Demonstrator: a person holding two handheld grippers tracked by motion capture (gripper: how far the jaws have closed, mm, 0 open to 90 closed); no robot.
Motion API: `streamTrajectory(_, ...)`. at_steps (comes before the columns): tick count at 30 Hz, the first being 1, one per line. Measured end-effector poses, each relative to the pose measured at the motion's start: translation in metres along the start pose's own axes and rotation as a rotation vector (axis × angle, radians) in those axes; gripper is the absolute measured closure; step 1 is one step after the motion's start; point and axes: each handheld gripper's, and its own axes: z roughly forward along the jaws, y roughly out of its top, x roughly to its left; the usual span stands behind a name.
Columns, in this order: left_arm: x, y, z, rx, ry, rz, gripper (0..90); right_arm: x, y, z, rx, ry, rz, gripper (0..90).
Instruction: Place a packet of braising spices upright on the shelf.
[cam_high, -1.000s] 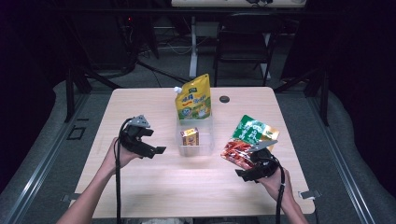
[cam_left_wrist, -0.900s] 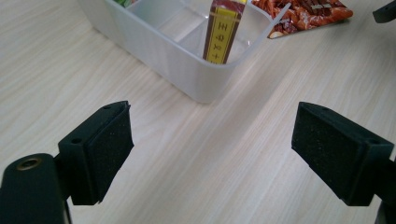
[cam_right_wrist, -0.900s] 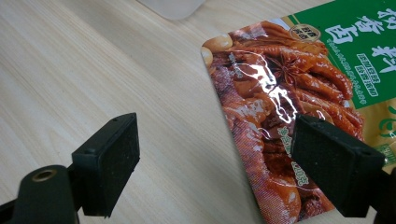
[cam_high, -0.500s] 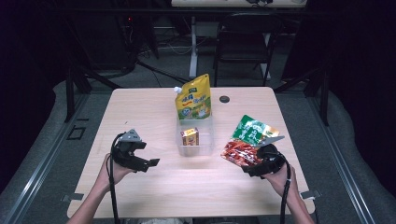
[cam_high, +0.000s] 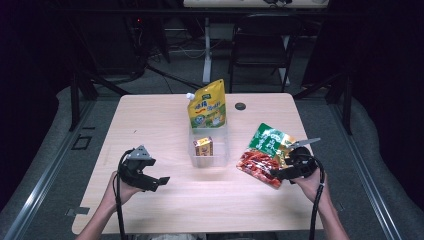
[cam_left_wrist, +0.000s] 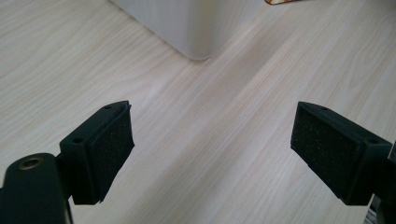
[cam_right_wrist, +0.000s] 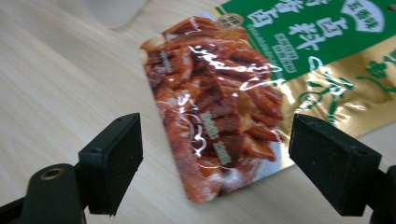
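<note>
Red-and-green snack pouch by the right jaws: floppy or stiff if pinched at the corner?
The snack pouch is probably floppy: thin film, lying flat. Its glossy, glare-streaked surface may slip. Lumpy contents could shift toward the low end when lifted.

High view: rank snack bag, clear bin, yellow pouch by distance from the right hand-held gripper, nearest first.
From the right hand-held gripper:
1. Snack bag, right beside it at the table's right.
2. Clear bin, table centre.
3. Yellow pouch, standing at the bin's far end.
</note>
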Motion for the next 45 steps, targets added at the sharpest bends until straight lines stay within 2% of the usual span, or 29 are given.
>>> streamTrajectory(7, 0.001, -0.003, 0.006, 0.012, -0.007, -0.010, 13.0, -0.018, 0.001, 0.001, -0.006, -0.044, 0.022, 22.2)
streamTrajectory(14, 0.001, -0.006, 0.008, 0.018, -0.013, -0.021, 13.2, -0.027, 0.006, 0.003, -0.021, -0.059, 0.035, 23.0)
streamTrajectory(16, 0.002, -0.006, 0.009, 0.019, -0.014, -0.021, 13.5, -0.028, 0.008, 0.006, -0.020, -0.059, 0.036, 27.6)
streamTrajectory(19, 0.002, -0.007, 0.011, 0.021, -0.014, -0.020, 14.3, -0.025, 0.013, 0.012, -0.017, -0.085, 0.020, 42.1)
streamTrajectory(21, 0.002, -0.007, 0.011, 0.021, -0.015, -0.016, 14.2, -0.022, 0.018, 0.019, -0.032, -0.116, 0.018, 60.5)
streamTrajectory(23, 0.001, -0.007, 0.012, 0.019, -0.010, -0.022, 14.1, -0.021, 0.024, 0.027, -0.054, -0.153, 0.026, 74.6)
streamTrajectory(27, -0.001, -0.006, 0.016, 0.023, -0.008, -0.017, 14.1, -0.022, 0.034, 0.037, -0.090, -0.197, 0.021, 88.8)
streamTrajectory(30, -0.002, -0.006, 0.018, 0.032, -0.005, -0.010, 14.4, -0.023, 0.039, 0.049, -0.099, -0.225, 0.018, 90.0)
streamTrajectory(33, -0.002, -0.007, 0.018, 0.030, -0.006, -0.012, 14.4, -0.028, 0.042, 0.065, -0.068, -0.249, 0.017, 90.0)
streamTrajectory(37, 0.000, -0.010, 0.019, 0.035, -0.010, -0.018, 14.7, -0.031, 0.043, 0.080, -0.031, -0.257, 0.012, 90.0)
streamTrajectory(45, -0.001, -0.012, 0.019, 0.046, -0.018, -0.017, 14.9, -0.027, 0.040, 0.085, 0.001, -0.250, -0.005, 90.0)
